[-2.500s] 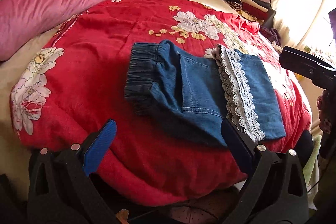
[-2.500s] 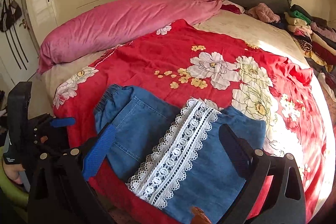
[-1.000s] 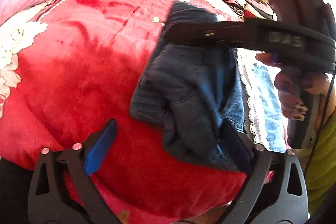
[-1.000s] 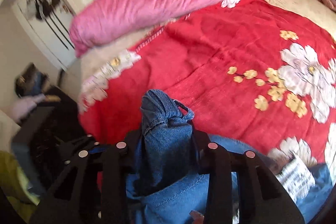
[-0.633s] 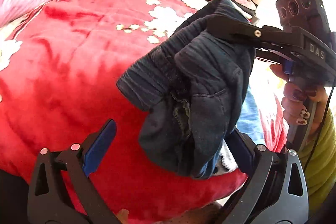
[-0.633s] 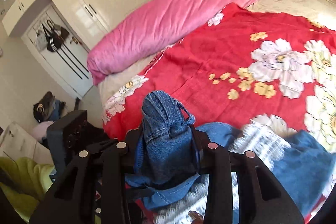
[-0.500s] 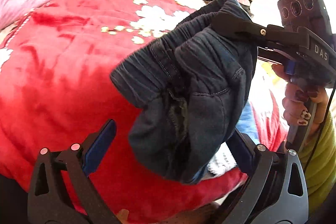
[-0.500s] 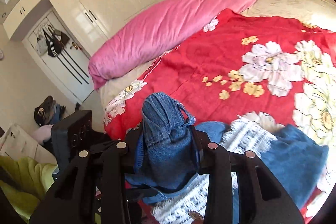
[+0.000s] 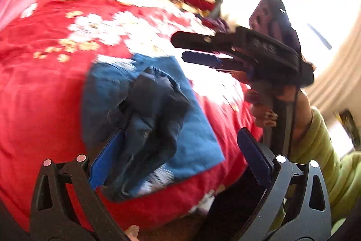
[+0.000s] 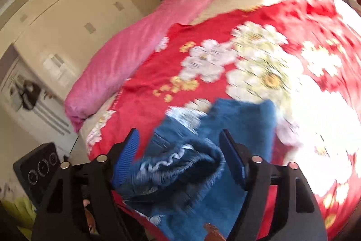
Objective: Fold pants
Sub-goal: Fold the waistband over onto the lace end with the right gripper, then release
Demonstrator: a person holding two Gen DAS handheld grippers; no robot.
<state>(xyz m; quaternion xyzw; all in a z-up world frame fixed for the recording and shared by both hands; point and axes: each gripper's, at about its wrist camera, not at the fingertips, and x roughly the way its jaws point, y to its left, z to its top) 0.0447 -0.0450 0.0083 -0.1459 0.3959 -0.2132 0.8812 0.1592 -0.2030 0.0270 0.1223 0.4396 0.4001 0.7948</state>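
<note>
The denim pants (image 9: 158, 105) are matt woven cloth with white lace trim (image 10: 178, 156) and a gathered elastic waistband. The red floral quilt (image 9: 40, 87) looks soft and faintly sheened; the pink pillow (image 10: 135, 44) is plush. Gripper frames are matt black plastic, with ribbed blue pads (image 10: 127, 157).

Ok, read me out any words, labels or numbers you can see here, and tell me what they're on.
No text here can be read.
Raised lettering on the side of the right tool: too blurred to read. Its jaws have just been opening, with the waistband of the pants loose between them.
Pants and red floral bedspread: no writing shows on either.
</note>
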